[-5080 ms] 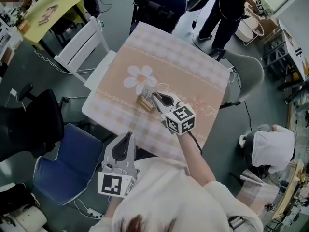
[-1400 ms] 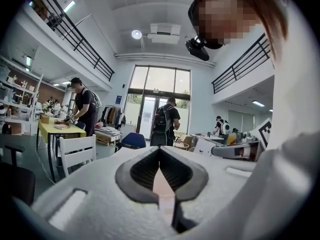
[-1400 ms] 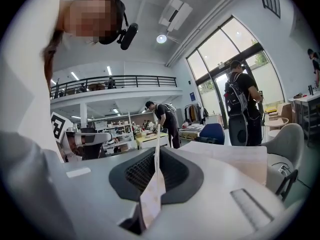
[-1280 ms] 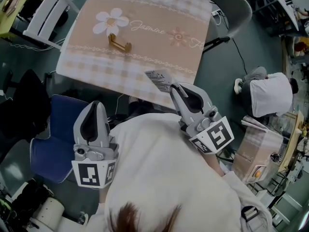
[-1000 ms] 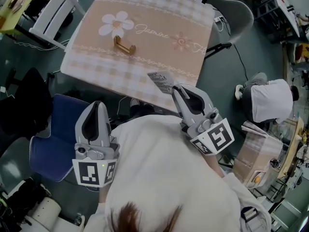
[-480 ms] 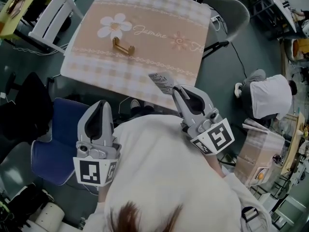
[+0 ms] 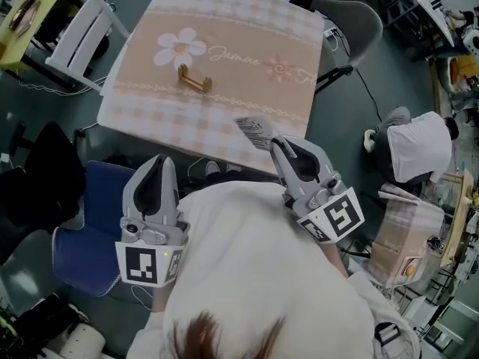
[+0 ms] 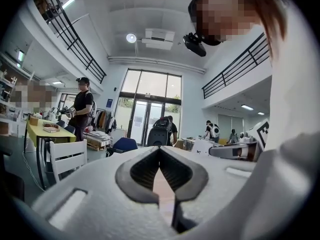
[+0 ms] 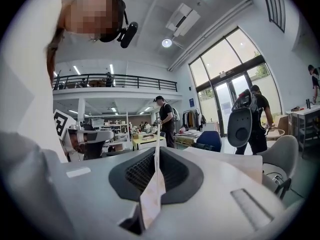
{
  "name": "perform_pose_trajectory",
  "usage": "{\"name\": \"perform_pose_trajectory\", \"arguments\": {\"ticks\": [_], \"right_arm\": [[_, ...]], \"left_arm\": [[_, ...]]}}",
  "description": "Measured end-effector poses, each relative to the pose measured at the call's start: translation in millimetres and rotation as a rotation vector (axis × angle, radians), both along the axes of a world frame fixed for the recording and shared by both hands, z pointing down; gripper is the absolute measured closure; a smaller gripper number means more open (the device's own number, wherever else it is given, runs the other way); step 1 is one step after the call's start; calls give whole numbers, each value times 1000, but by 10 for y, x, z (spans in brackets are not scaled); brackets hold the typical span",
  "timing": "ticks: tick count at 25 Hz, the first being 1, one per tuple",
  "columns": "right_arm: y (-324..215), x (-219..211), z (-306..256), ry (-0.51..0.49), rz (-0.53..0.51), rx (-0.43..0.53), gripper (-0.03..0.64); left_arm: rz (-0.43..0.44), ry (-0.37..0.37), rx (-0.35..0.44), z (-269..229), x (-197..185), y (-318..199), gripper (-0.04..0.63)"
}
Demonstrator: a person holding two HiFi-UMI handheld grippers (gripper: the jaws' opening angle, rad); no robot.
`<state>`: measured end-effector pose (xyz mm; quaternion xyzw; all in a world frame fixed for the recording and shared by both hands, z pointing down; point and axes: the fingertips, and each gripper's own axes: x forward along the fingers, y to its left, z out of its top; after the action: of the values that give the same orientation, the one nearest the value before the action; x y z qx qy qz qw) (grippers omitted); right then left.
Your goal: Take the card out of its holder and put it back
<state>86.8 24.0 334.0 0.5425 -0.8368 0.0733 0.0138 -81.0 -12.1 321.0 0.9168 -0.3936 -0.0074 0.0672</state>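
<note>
A small gold card holder (image 7: pixel 194 79) stands empty on the checked pink tablecloth (image 7: pixel 247 21), beside a printed flower. The card (image 7: pixel 254 132), white with dark print, hangs over the table's near edge with my right gripper (image 7: pixel 278 145) shut on it. In the right gripper view the card (image 9: pixel 156 181) shows edge-on, pinched between the two pads. My left gripper (image 7: pixel 162 161) is held close to the person's body, off the table and above a blue chair. Its jaws (image 8: pixel 160 150) meet at the tips with nothing between them.
A white chair (image 7: pixel 86 28) stands at the table's left, a blue chair (image 7: pixel 82 230) at its near left, a grey chair (image 7: pixel 352 21) at the far right. A yellow table (image 7: pixel 30 10) is at top left. A person in white (image 7: pixel 419 148) sits right.
Five seconds ago my right gripper was at the holder on the table; it has since drawn back to the near edge with the card. Over the last second both grippers barely moved.
</note>
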Motion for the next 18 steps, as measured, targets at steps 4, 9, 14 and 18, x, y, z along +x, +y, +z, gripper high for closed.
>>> {"name": "perform_pose_trajectory", "arguments": {"ticks": [4,9,14,18], "right_arm": [[-35,-30,-4,-4,11,0,601],[-101,-90,16,-16,14,-14,601],[-184,-176,68,-46,7,-34,601],[-245,-219,123,-56,0,-52,601]], "left_arm": [[6,15,2,-17,-26,-52,595],[-1,23,-13,-1,-85,-121,595],[-18,20,-35,54,-177,-200,595],[-33,16,-52,112,-254,-246,595]]}}
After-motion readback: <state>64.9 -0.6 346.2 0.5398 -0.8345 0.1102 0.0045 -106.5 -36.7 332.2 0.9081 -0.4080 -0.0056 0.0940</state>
